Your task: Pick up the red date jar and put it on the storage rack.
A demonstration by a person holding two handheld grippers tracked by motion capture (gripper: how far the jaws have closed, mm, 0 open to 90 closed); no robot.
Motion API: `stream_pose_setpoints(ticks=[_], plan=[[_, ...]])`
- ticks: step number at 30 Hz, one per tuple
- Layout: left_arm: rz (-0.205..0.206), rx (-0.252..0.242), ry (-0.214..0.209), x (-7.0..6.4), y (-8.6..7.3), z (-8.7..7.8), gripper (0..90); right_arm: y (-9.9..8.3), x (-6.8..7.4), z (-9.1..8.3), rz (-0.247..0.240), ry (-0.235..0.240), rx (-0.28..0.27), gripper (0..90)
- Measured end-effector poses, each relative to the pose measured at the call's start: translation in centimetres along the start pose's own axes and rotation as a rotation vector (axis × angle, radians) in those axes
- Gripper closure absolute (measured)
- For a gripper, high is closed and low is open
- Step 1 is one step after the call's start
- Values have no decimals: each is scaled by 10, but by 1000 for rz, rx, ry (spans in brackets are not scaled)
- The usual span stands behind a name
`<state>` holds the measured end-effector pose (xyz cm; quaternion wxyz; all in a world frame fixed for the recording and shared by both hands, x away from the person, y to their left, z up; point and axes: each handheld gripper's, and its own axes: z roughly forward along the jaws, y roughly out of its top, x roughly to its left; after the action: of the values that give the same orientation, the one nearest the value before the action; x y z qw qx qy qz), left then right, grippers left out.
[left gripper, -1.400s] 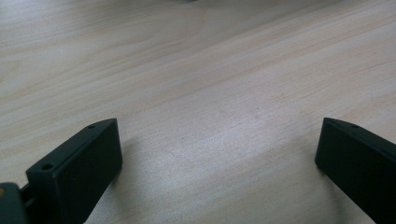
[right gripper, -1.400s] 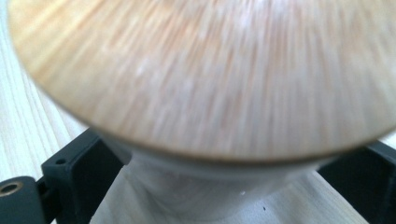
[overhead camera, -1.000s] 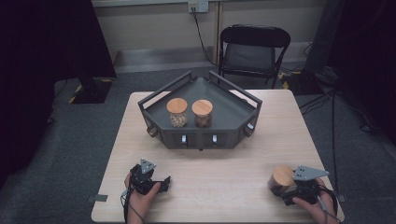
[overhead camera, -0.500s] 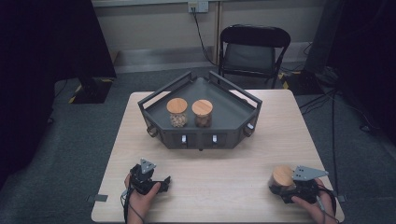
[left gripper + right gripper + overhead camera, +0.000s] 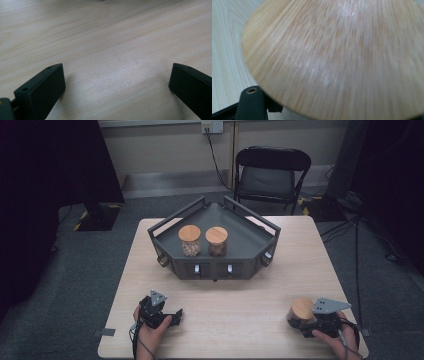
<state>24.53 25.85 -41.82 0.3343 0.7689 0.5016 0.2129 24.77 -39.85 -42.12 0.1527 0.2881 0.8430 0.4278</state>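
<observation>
A glass jar with a round wooden lid [image 5: 301, 308] stands near the table's front right corner. My right gripper [image 5: 300, 321] is shut on it, held by a hand. In the right gripper view the lid [image 5: 342, 57] is very close, and one black finger [image 5: 252, 102] shows under its edge at lower left. My left gripper [image 5: 171, 316] rests on the table at the front left, held by the other hand. Its jaws stand wide open [image 5: 117, 72] over bare wood, with nothing between them.
A dark, angular metal tray [image 5: 250, 237] with raised rails sits at the middle back of the table. Two more wooden-lidded jars [image 5: 190, 240] [image 5: 216, 241] stand side by side in it. A black folding chair [image 5: 272, 175] stands behind the table.
</observation>
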Motion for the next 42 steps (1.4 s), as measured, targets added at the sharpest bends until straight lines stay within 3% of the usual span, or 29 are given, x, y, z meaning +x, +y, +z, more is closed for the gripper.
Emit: stream_pose_setpoints(ticks=[8, 19, 42], plan=[[0, 0, 0, 0, 0, 0, 3, 4, 0, -1, -12, 13, -4, 256], [0, 0, 0, 0, 0, 0, 3, 25, 0, 1, -15, 36, 1, 256], [0, 0, 0, 0, 0, 0, 3, 81, -9, 8, -16, 71, 13, 256]])
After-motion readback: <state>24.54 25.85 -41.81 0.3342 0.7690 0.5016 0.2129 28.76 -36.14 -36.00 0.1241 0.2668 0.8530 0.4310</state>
